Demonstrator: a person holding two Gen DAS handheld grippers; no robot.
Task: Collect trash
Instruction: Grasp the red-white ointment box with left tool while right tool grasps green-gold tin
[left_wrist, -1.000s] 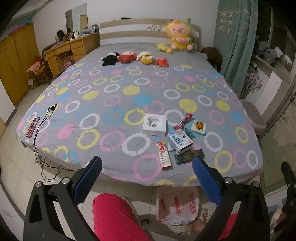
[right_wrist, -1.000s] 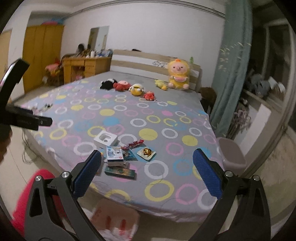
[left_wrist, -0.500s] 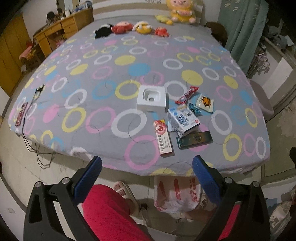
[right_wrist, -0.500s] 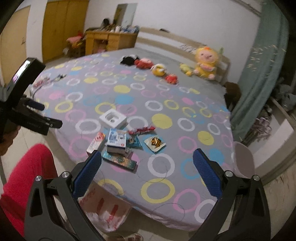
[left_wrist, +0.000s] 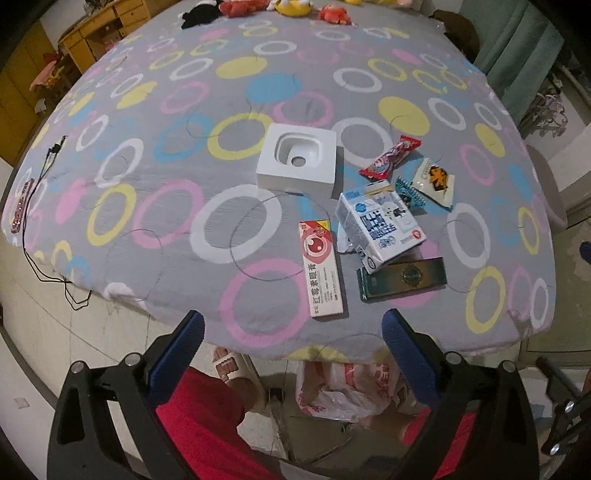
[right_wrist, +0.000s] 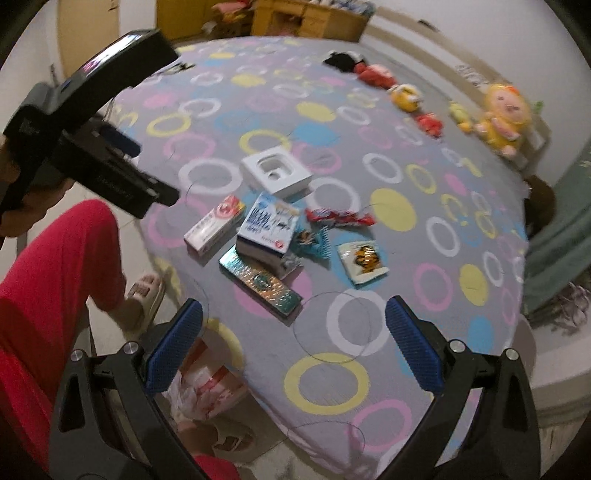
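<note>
Trash lies in a cluster near the foot of the bed (left_wrist: 155, 206): a white moulded box (left_wrist: 297, 158), a red-and-white long box (left_wrist: 323, 269), a blue-and-white carton (left_wrist: 380, 225), a dark green flat box (left_wrist: 402, 278), a red candy wrapper (left_wrist: 389, 157), a teal wrapper (left_wrist: 408, 190) and a white snack packet (left_wrist: 434, 181). My left gripper (left_wrist: 291, 332) hovers open above the bed's edge, just short of the long box. My right gripper (right_wrist: 293, 321) is open too, nearest the dark green box (right_wrist: 258, 284). A red-printed plastic bag (left_wrist: 343, 391) sits on the floor below.
Several stuffed toys (right_wrist: 502, 114) lie at the headboard end. A black cable (left_wrist: 40, 177) hangs over the bed's left edge. A person's red trouser leg (right_wrist: 48, 273) and slipper (right_wrist: 144, 299) stand by the bed corner. A wooden dresser (left_wrist: 99, 33) is at far left.
Both grippers have tilted down and come closer to the trash cluster at the foot of the bed. Both stay open and nothing on the bed has moved.
</note>
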